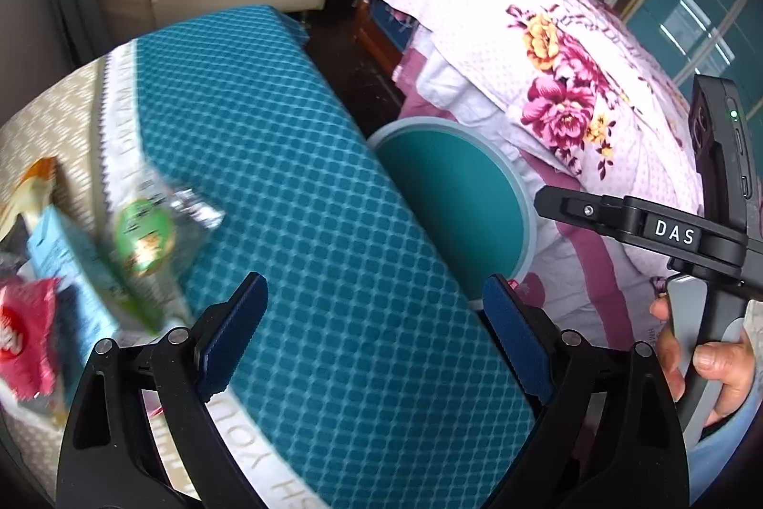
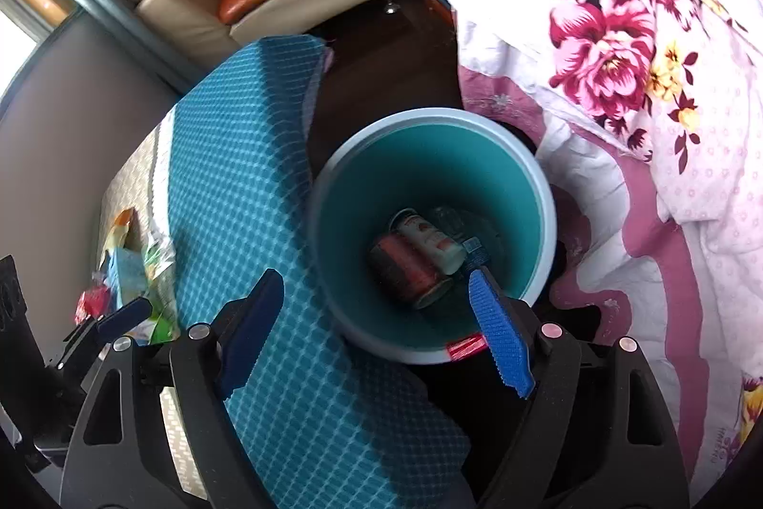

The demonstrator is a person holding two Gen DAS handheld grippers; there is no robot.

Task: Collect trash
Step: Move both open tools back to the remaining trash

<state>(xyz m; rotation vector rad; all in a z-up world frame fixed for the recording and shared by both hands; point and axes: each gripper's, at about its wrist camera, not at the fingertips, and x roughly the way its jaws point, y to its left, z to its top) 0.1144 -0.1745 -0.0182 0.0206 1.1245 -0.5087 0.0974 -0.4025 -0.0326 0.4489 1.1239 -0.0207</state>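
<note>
Right gripper (image 2: 376,330): jaws wide, nothing held, poised above the bin (image 2: 543,194).
Left gripper (image 1: 376,335): jaws wide, nothing held, over the teal cloth (image 1: 295,156).
Bin contents: two cans (image 2: 419,256) lay at the bottom.
Remaining trash: wrappers (image 1: 143,237) sat piled on the table's far left, well apart from the bin.
Advice: the left gripper probably should swing to the pile, pinch one wrapper by a flat edge, then lift clear.
</note>
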